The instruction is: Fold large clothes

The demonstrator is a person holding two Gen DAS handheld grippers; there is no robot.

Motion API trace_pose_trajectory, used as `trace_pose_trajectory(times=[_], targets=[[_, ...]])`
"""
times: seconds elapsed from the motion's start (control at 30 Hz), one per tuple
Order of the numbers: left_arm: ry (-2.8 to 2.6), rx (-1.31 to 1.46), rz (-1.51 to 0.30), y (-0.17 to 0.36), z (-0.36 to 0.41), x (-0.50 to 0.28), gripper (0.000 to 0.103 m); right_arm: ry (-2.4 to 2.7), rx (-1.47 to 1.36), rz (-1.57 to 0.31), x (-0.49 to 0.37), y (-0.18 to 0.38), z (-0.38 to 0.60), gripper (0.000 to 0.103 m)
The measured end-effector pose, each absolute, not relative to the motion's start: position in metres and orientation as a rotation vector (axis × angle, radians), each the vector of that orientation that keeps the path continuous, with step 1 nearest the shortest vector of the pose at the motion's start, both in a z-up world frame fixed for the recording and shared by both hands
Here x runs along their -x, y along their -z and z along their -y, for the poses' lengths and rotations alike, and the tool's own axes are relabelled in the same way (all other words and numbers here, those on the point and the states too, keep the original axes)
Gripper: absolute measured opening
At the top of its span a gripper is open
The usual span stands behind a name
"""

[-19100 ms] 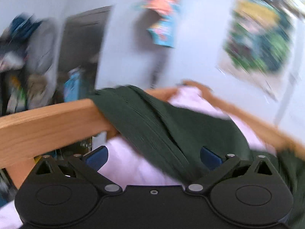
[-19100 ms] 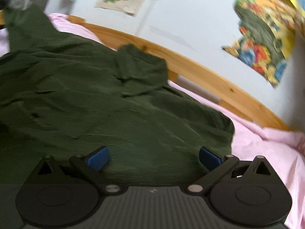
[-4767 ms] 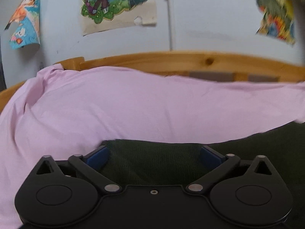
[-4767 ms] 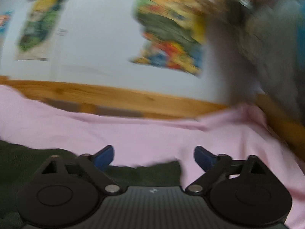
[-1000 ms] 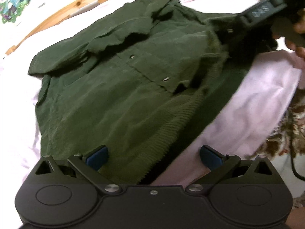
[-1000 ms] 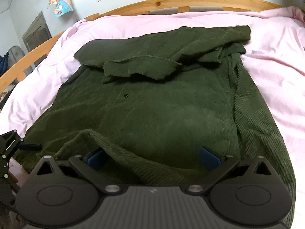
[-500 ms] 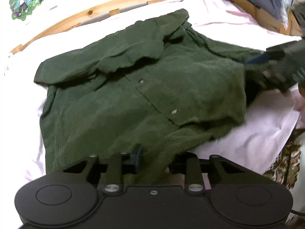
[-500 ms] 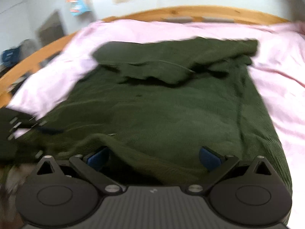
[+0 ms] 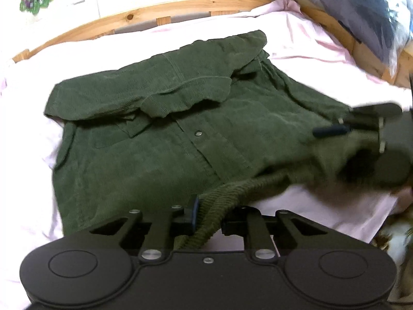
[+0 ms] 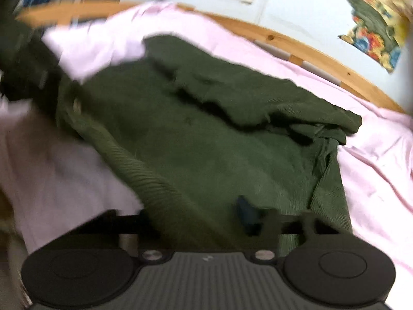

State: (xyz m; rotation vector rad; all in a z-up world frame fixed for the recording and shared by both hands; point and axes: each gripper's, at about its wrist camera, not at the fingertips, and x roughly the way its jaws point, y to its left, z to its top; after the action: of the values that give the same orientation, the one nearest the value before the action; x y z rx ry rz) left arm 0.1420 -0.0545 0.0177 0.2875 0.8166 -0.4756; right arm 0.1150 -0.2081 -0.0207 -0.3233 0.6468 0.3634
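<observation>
A: We have the dark green corduroy shirt (image 9: 165,139) lying flat ahead of both grippers on the pink bedsheet (image 9: 322,51), sleeves folded across its chest at the far end.

B: And the near edge? Our left gripper (image 9: 206,214) has just been closing, and its jaws now pinch the ribbed hem of the shirt between them.

A: Same on the other side. Our right gripper (image 10: 196,219) has just been closing too, with a thick roll of hem between its jaws. That view is blurred, but the cloth looks clamped.

B: So we judge this as the start of the bottom-to-top fold, both near corners taken.

A: Next we would need to lift both corners evenly and carry them forward, away from us, towards the collar, keeping the hem taut between us.

B: Beyond that lies the curved wooden bed frame (image 9: 129,18), well past the collar.
</observation>
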Motion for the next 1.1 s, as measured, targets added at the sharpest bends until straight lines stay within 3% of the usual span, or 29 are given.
trace_pose_trajectory(times=[0.03,0.13,0.4,0.47,0.5,0.57,0.6,0.63,0.7,0.77,0.83,1.1], targets=[[0.461,-0.321,-0.803,-0.015,0.057,-0.137,0.029,-0.372,0.308,-0.642,-0.119,0.015,0.208,0.019],[0.419,-0.396,-0.775,-0.004,0.059,-0.125,0.044,-0.394,0.264,-0.633,-0.131,-0.004,0.211,0.016],[0.231,-0.568,-0.814,0.027,0.053,-0.115,0.043,-0.41,0.146,-0.64,-0.163,-0.027,0.219,0.015],[0.19,-0.619,-0.798,0.03,0.048,-0.114,0.033,-0.409,0.134,-0.635,-0.169,-0.029,0.22,0.015],[0.18,-0.64,-0.789,0.029,0.044,-0.113,0.017,-0.409,0.14,-0.63,-0.169,-0.03,0.221,0.015],[0.179,-0.639,-0.777,0.023,0.035,-0.114,0.011,-0.417,0.168,-0.626,-0.164,-0.029,0.221,0.016],[0.179,-0.62,-0.771,0.018,0.03,-0.115,0.008,-0.415,0.194,-0.626,-0.16,-0.027,0.22,0.02],[0.177,-0.606,-0.763,0.013,0.026,-0.117,0.007,-0.409,0.229,-0.629,-0.155,-0.022,0.22,0.034],[0.174,-0.579,-0.731,0.002,0.022,-0.122,0.007,-0.379,0.301,-0.64,-0.142,-0.01,0.221,0.051],[0.165,-0.554,-0.704,-0.009,0.022,-0.127,0.006,-0.358,0.38,-0.674,-0.127,0.007,0.223,0.053],[0.165,-0.53,-0.68,-0.019,0.024,-0.133,0.006,-0.342,0.464,-0.694,-0.112,0.023,0.226,0.064],[0.157,-0.548,-0.678,-0.023,0.024,-0.14,0.009,-0.2,0.763,-0.624,-0.071,0.043,0.243,0.062]])
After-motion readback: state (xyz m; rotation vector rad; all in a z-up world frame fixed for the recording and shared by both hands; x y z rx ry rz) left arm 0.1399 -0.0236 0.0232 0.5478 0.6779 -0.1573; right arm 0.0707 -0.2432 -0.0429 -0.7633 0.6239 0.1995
